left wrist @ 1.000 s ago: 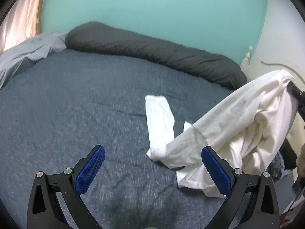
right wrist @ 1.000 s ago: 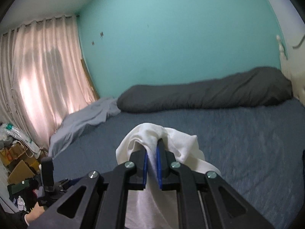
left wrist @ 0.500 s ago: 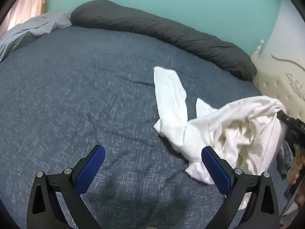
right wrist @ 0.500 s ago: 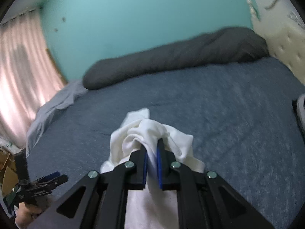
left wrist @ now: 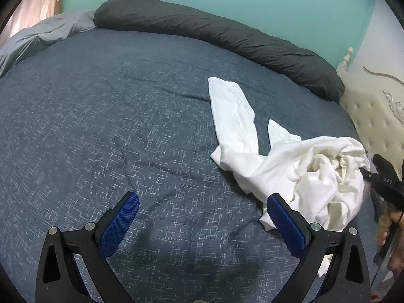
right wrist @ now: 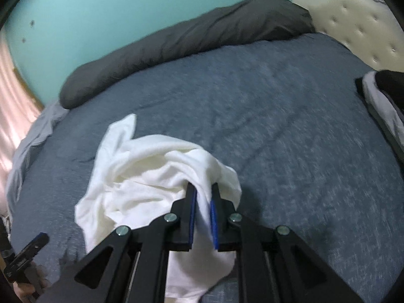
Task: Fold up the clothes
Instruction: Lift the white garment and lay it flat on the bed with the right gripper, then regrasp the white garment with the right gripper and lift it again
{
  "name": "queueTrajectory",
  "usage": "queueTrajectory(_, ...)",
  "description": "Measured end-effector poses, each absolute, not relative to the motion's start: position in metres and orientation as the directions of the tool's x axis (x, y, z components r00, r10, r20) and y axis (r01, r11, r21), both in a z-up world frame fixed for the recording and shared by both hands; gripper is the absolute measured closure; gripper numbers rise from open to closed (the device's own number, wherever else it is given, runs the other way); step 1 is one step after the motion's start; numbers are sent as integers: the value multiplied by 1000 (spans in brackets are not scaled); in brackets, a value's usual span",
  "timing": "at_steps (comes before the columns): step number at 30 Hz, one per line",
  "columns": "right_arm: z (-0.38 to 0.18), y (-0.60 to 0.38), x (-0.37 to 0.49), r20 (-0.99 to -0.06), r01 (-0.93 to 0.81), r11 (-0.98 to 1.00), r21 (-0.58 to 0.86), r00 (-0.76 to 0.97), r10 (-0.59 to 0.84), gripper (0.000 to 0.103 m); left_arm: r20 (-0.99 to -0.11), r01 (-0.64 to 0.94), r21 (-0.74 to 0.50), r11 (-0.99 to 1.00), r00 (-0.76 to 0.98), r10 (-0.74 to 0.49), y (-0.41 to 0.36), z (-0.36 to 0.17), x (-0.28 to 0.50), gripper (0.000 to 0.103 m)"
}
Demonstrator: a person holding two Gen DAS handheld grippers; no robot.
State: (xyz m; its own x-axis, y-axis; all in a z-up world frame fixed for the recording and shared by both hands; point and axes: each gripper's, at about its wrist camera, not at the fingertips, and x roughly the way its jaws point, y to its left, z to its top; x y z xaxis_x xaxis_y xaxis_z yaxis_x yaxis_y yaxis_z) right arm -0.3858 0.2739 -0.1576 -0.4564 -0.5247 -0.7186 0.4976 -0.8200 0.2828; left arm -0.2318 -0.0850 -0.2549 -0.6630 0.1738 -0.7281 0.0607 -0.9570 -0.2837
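Note:
A crumpled white garment (left wrist: 298, 166) lies on the dark blue bed (left wrist: 101, 126), one long sleeve (left wrist: 232, 111) stretched toward the pillow. In the left wrist view my left gripper (left wrist: 202, 214) hovers open over bare bedding, its right pad (left wrist: 285, 224) just left of the bunched cloth. The right gripper (left wrist: 383, 181) shows at the right edge, holding the garment's far side. In the right wrist view my right gripper (right wrist: 202, 197) is shut on a fold of the white garment (right wrist: 151, 166), low over the bed (right wrist: 277, 116).
A long dark grey bolster pillow (left wrist: 214, 32) runs along the teal wall. A light grey sheet (left wrist: 38, 38) is heaped at the far left. A cream tufted headboard (left wrist: 371, 116) stands at the right. Dark items (right wrist: 383, 96) lie at the bed's right edge.
The right gripper has come down with the garment, which hung high before and now lies bunched on the bed. The left gripper has stayed open and shifted slightly.

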Motion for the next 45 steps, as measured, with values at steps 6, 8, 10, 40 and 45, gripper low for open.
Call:
queueTrajectory(6, -149, 291, -383, -749, 408, -886, 219, -512, -421, 75, -730, 65, -286, -956, -662, 173, -87, -259, -233, 0)
queueTrajectory(8, -143, 299, -382, -741, 385, -885, 260, -509, -439, 74, -728, 62, -286, -956, -663, 174, -87, -259, -233, 0)
queueTrajectory(10, -137, 300, -378, -726, 403, -866, 296, -494, -479, 74, -727, 61, -287, -956, -664, 175, -87, -258, -233, 0)
queueTrajectory(40, -136, 185, -307, -665, 723, -560, 405, -188, -723, 100, -732, 56, -284, -957, -658, 178, -88, -262, -234, 0)
queueTrajectory(45, -100, 204, -312, -580, 725, -546, 420, -248, -776, 100, -729, 66, -287, -956, -662, 173, -93, -260, -234, 0)
